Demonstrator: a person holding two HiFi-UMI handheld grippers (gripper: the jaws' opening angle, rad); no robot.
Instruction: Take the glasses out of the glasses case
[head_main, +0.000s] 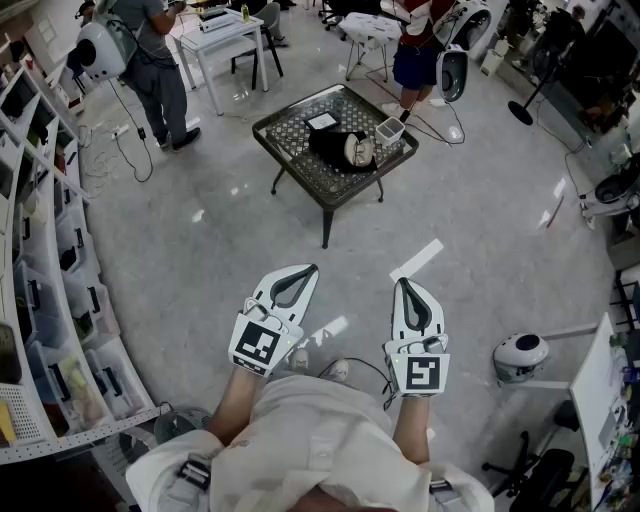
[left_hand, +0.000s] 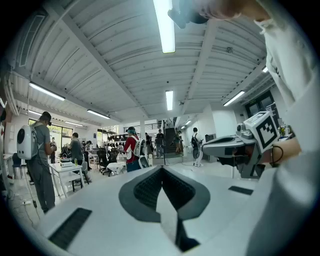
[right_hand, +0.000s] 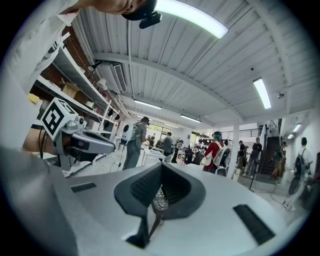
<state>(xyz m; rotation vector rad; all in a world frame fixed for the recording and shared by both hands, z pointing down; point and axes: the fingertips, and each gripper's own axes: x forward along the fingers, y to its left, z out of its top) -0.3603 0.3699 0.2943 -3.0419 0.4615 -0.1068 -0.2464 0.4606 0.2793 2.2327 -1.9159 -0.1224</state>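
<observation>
A black glasses case (head_main: 335, 147) lies on a small dark glass-top table (head_main: 300, 172) far ahead of me, with a pale rounded part (head_main: 361, 150) showing at its right side. The glasses themselves are too small to make out. Both grippers hang close to my body over the bare floor, well short of the table. My left gripper (head_main: 312, 268) (left_hand: 161, 168) is shut with nothing in it. My right gripper (head_main: 402, 283) (right_hand: 162, 165) also has its tips together and holds nothing. Neither gripper view shows the table.
A white card (head_main: 322, 120) and a small clear box (head_main: 390, 130) share the table. Shelving with bins (head_main: 45, 300) runs along the left. A round white device (head_main: 520, 355) stands at the right. People and white tables (head_main: 225, 35) fill the back of the room.
</observation>
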